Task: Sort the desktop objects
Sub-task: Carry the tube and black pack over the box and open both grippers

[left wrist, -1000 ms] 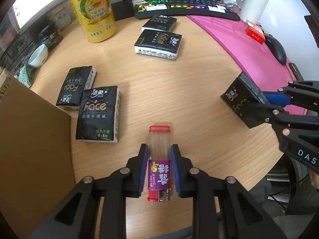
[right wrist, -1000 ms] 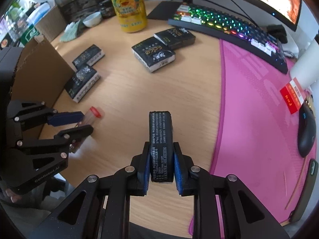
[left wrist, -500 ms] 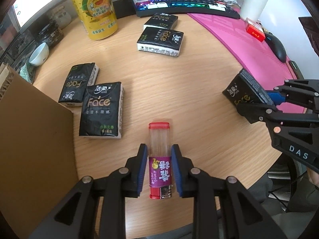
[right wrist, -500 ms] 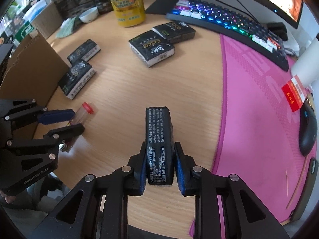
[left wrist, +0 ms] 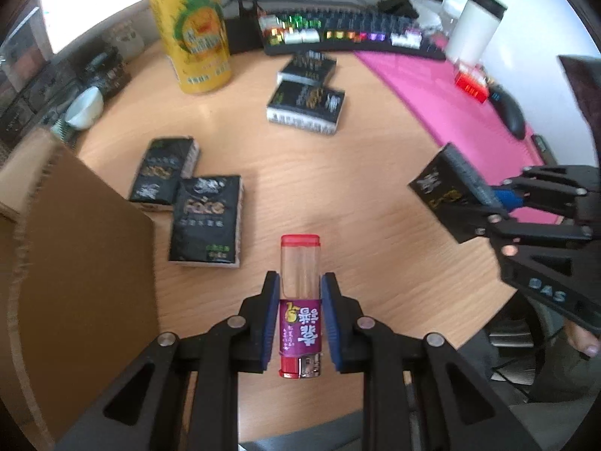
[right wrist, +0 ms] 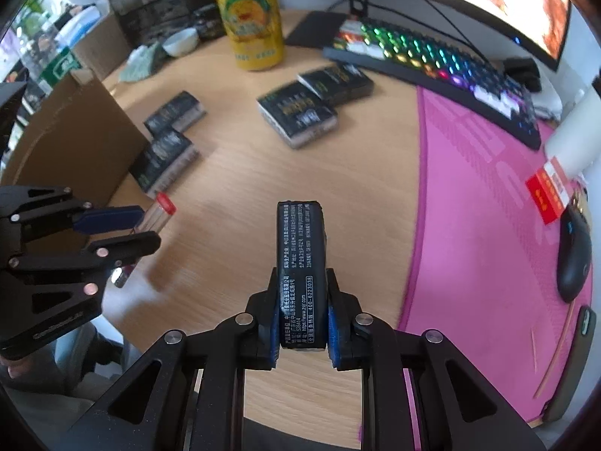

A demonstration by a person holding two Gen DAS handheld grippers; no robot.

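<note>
So, closest to the cameras, a lighter (left wrist: 301,308) with a red cap and purple label is clamped between the blue pads of the left gripper (left wrist: 300,314) and is held up clear of the wooden desk (left wrist: 338,195). A black tissue pack (right wrist: 300,274) is pinched edge-on by the right gripper (right wrist: 302,315), whose jaws have just been squeezed a bit tighter on it, and it's also kept off the desk, near the edge of the pink mat (right wrist: 488,195). A cardboard box (left wrist: 75,263) is seen just to the left. A little further out, two tissue packs (left wrist: 204,221) are lying side by side next to the box, nearly touching. Past those, two more packs (left wrist: 306,107) are laid mid-desk, one overlapped by the other. At the far end, a yellow pineapple can (left wrist: 191,30), a lit keyboard (right wrist: 432,64) and a white cup (left wrist: 475,26) are stood by the monitor, with a mouse (right wrist: 573,255) parked on the mat.
</note>
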